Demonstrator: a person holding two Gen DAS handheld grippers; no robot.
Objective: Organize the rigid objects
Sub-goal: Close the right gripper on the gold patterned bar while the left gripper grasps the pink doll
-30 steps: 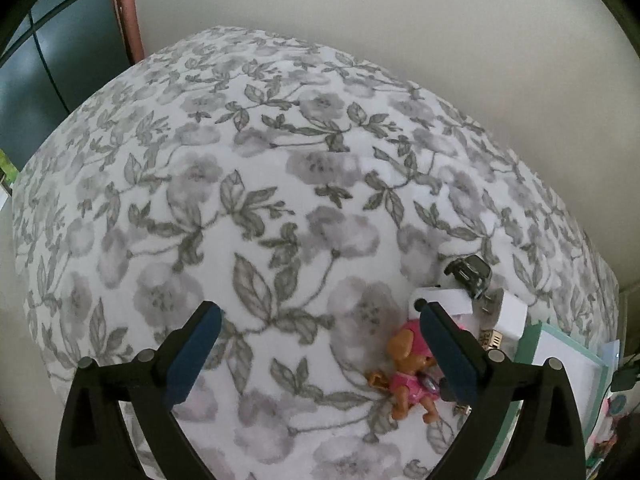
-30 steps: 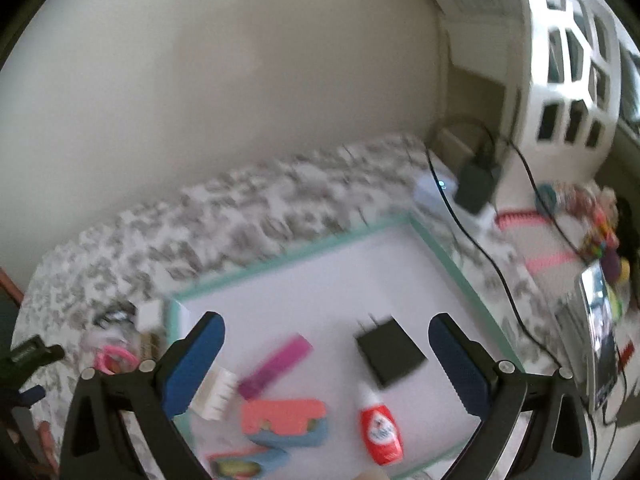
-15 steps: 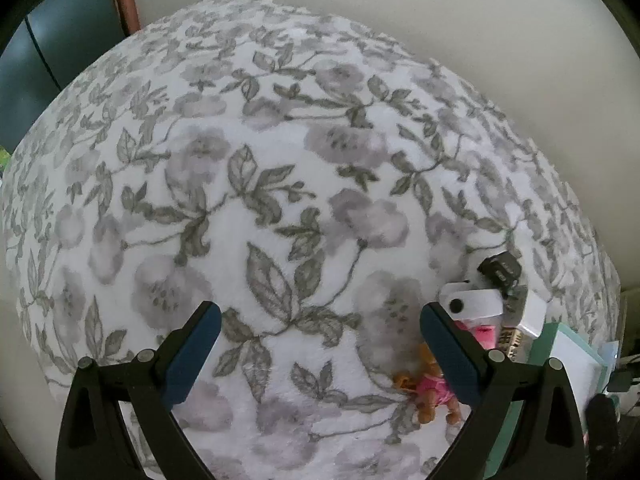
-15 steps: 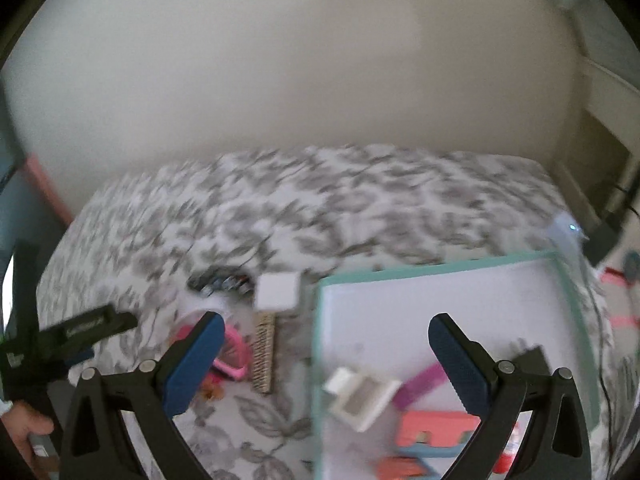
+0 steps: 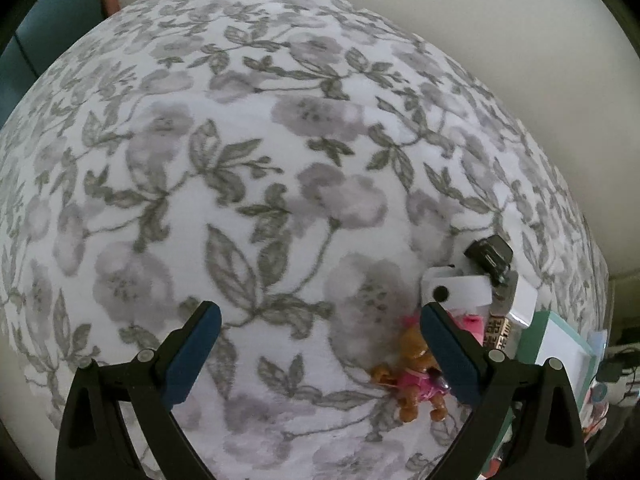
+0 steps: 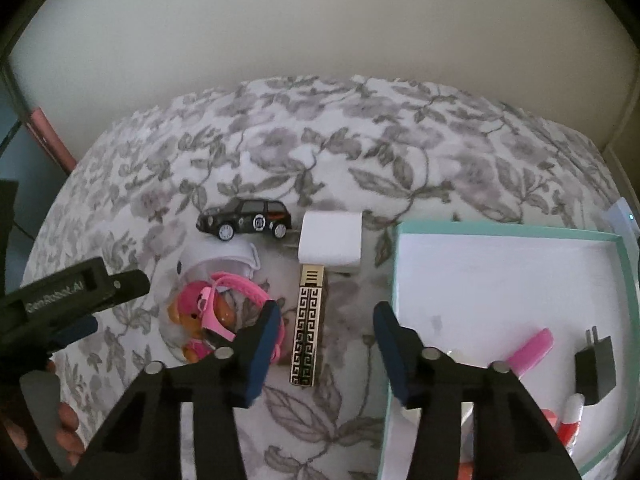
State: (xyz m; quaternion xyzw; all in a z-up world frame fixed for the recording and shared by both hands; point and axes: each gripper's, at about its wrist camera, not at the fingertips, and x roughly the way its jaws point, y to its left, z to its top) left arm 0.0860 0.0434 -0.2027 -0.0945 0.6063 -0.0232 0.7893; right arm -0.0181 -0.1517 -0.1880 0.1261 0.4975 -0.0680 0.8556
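With its jaws just narrowed to a part-open gap holding nothing, the right gripper [image 6: 326, 320] hovers over the gold-patterned bar [image 6: 307, 330] lying just left of the teal tray [image 6: 508, 231] — evidently the next pick — which calls for descending and closing across its narrow width.

the right gripper [image 6: 326, 324] is being held pointed steeply downward, its two blue-padded fingers [image 6: 262, 346] standing partly apart; the jaws have just been closing, and nothing is being pressed between the pads. the left gripper [image 5: 320, 338] is likewise being held pointed steeply downward, its jaws being kept spread wide with nothing gripped between them. at the lower left of the right wrist view, fingertips of the person's left hand [image 6: 66, 430] are being shown wrapped around the left gripper's handle.
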